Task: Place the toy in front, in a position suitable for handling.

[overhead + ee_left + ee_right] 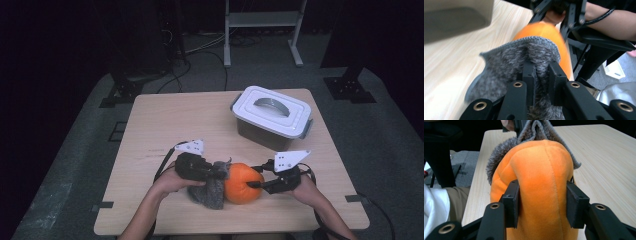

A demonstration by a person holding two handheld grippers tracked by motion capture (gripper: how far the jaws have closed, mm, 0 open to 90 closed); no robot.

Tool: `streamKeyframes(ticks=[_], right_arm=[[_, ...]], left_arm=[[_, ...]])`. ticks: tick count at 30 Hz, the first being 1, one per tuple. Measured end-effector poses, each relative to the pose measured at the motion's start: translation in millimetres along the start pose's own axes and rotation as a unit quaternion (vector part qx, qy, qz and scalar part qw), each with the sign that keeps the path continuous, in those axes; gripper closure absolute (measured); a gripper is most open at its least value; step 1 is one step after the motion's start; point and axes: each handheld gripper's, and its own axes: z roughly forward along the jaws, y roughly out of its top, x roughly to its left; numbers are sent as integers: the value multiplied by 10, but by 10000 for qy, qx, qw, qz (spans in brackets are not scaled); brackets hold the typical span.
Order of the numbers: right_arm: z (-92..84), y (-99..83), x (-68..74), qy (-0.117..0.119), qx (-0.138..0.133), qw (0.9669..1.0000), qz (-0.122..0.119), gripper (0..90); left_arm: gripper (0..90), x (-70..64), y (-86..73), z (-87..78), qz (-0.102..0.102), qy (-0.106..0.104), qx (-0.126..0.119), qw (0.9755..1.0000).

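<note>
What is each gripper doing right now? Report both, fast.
Left gripper: shut on the grey fuzzy cloth, pressed against the orange plush toy.
Right gripper: shut on the orange plush toy.

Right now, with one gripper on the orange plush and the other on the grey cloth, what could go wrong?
1. The right gripper squeezes the soft orange plush only at its end; a hard wipe could push it free.
2. The left gripper pinches just a fold of grey cloth, which may slip out.
3. The cloth's loose edge hangs onto the table and may drag.
</note>
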Motion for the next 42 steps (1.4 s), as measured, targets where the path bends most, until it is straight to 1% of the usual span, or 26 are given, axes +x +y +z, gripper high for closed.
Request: streamKeyframes(ticks=[2,3,4,8,9,10,12,14,17,18,22,23,25,27,29,30,33,35,37,40,42], right_arm=[[12,18,15,-6,23,10000,-34,521],[22,24,23,-6,27,10000,-41,521],[34,32,30,-5,28,10000,-70,521],[75,66,65,8,43,9999,-124,521],[76,66,69,14,44,9999,-124,521],[72,63,72,18,48,9999,-102,521],[55,44,61,16,25,10000,-76,521],[31,15,41,40,3,10000,-27,522],[-1,-22,7,42,-41,10000,17,524],[-6,-27,1,49,-38,10000,9,524],[-31,-51,-18,66,-60,9999,57,525],[-39,-56,-23,65,-58,9999,58,525],[-52,-63,-25,59,-56,9999,74,525],[-58,-67,-27,59,-46,9999,70,524],[-63,-69,-31,59,-45,9999,68,524],[-66,-73,-33,59,-54,9999,87,524],[-87,-94,-48,77,-75,9998,140,522],[-103,-110,-57,100,-95,9997,203,514],[-111,-109,-59,112,-84,9996,237,485],[-131,-62,-55,82,-20,9992,399,347],[-150,10,-36,-8,73,9992,404,299]], left_arm=[[782,-41,109,26,126,-85,-46,9999],[782,-62,166,50,203,-106,-31,9997],[782,-82,224,80,291,-119,21,9995],[782,-167,415,235,494,-236,103,9984],[782,-186,451,275,553,-254,158,9980],[782,-202,478,314,631,-227,263,9974],[782,-212,494,375,702,-109,452,9965],[782,-188,476,378,638,-123,406,9971],[782,-127,416,320,520,-108,308,9981],[782,-117,394,292,468,-79,261,9985],[780,-68,297,166,377,81,248,9989],[779,-59,262,141,308,103,231,9992],[777,-30,190,96,249,129,253,9993],[775,-8,117,65,135,162,196,9996],[772,17,47,37,65,221,216,9995],[771,29,14,29,3,243,195,9995],[771,46,-59,34,-94,249,181,9995],[771,51,-72,54,-98,203,152,9996],[771,45,-56,73,-84,220,151,9996],[771,44,-26,92,-53,242,168,9996],[771,46,-8,103,-55,278,192,9994]])
